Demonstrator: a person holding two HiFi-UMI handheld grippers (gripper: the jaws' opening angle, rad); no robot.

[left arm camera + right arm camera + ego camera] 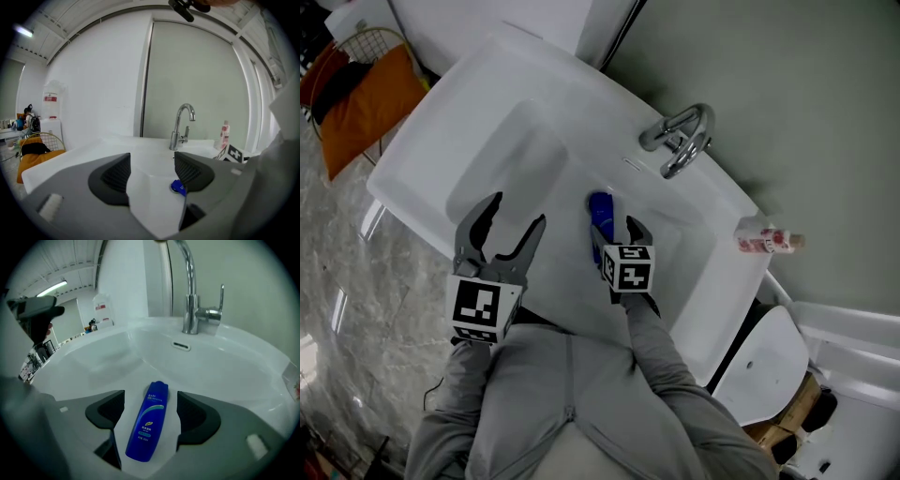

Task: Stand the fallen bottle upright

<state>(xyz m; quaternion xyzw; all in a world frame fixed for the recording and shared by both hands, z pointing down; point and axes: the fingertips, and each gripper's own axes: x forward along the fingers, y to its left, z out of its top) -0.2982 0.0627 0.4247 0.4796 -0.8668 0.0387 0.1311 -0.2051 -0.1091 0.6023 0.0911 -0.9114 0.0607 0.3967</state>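
Observation:
A blue bottle (600, 211) (149, 427) lies on its side at the bottom of the white sink (441, 150), its cap end pointing toward the tap. My right gripper (617, 234) (151, 411) is open and reaches down into the basin. Its jaws stand on either side of the bottle's lower half, with a gap at each pad. My left gripper (516, 214) (152, 171) is open and holds nothing. It hovers over the basin to the left of the bottle. In the left gripper view, a bit of the blue bottle (178, 187) shows beside the right jaw.
A chrome tap (680, 141) (194, 310) (182, 126) stands at the sink's back edge. A pink-labelled bottle (764, 239) (225, 133) stands on the rim to its right. An orange cloth in a wire basket (366, 103) sits on the floor at the left.

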